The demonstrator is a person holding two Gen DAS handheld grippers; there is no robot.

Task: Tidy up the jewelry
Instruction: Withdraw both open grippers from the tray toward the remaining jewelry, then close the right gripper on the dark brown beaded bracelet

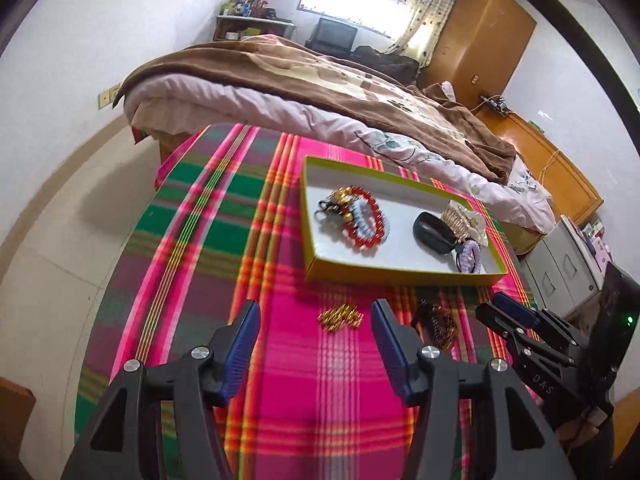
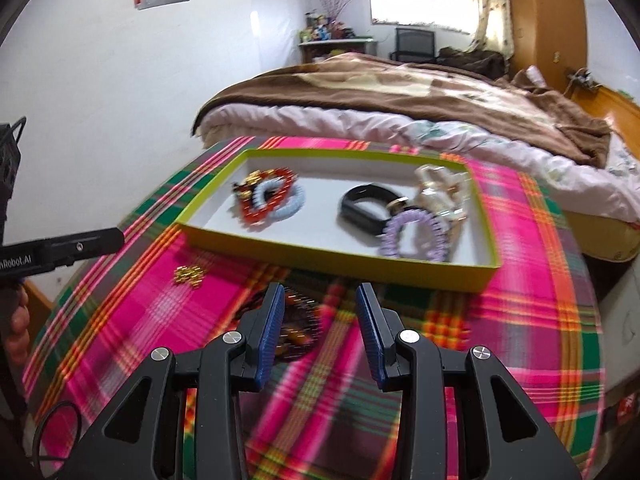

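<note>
A yellow-green tray point(image 1: 400, 277) point(image 2: 340, 261) lies on the plaid cloth. It holds a red bead bracelet point(image 1: 370, 222) point(image 2: 264, 210), a black band point(image 1: 432, 232) point(image 2: 362, 208), a lilac coil tie point(image 1: 469, 257) point(image 2: 412, 236) and a cream hair clip point(image 1: 464, 216) point(image 2: 438, 196). A small gold bracelet point(image 1: 340, 317) point(image 2: 190, 274) rests on the cloth just ahead of my left gripper point(image 1: 316, 316), which is open and holds nothing. A dark beaded bracelet point(image 1: 438, 322) point(image 2: 300, 328) lies loose under my open right gripper point(image 2: 320, 296) point(image 1: 500, 312), partly hidden by its left finger.
The plaid-covered table point(image 1: 200, 240) point(image 2: 520, 340) is round and drops off on the left. A bed with a brown blanket point(image 1: 320, 80) point(image 2: 400, 88) stands right behind it. A white cabinet point(image 1: 568, 264) is at the right. A hand point(image 2: 18, 320) shows at the left edge.
</note>
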